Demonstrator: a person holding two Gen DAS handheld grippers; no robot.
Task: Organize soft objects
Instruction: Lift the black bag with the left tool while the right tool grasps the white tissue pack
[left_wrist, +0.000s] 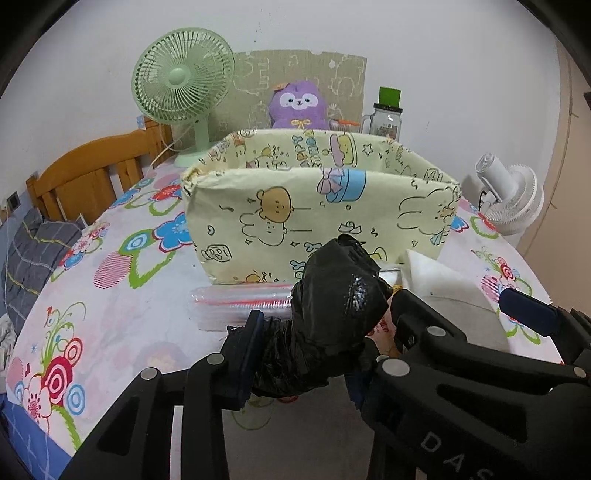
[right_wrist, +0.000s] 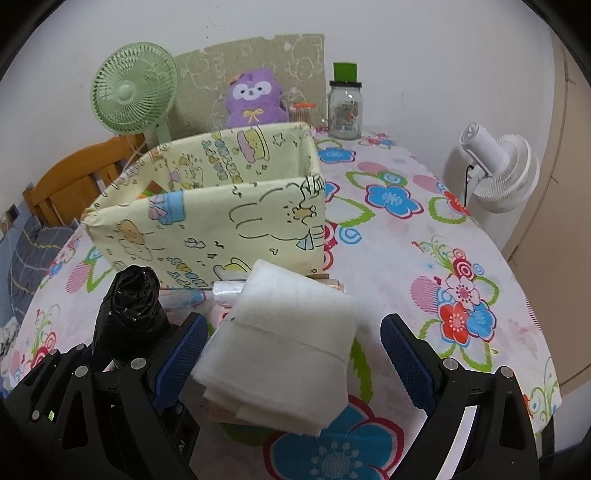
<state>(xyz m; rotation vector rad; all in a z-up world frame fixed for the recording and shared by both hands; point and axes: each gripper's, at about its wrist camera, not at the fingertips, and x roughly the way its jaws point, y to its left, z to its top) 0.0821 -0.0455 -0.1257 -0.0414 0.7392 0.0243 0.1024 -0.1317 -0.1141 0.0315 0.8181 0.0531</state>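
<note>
A crumpled black plastic bag roll (left_wrist: 332, 310) is clamped in my left gripper (left_wrist: 314, 354), held just in front of the cream cartoon-print fabric box (left_wrist: 317, 221). It also shows in the right wrist view (right_wrist: 133, 314), left of my right gripper (right_wrist: 291, 362). My right gripper is open, its blue pads (right_wrist: 406, 365) on either side of a folded white foam sheet stack (right_wrist: 284, 347) lying on the table in front of the box (right_wrist: 221, 229). A clear bag with red stripes (left_wrist: 236, 302) lies at the box's foot.
The floral tablecloth (right_wrist: 461, 295) covers the table. At the back stand a green fan (left_wrist: 184, 88), a purple plush (left_wrist: 297, 107), a glass jar with green lid (left_wrist: 386, 118) and cardboard. A white fan (right_wrist: 495, 170) stands at the right, a wooden bed frame (left_wrist: 85, 177) at the left.
</note>
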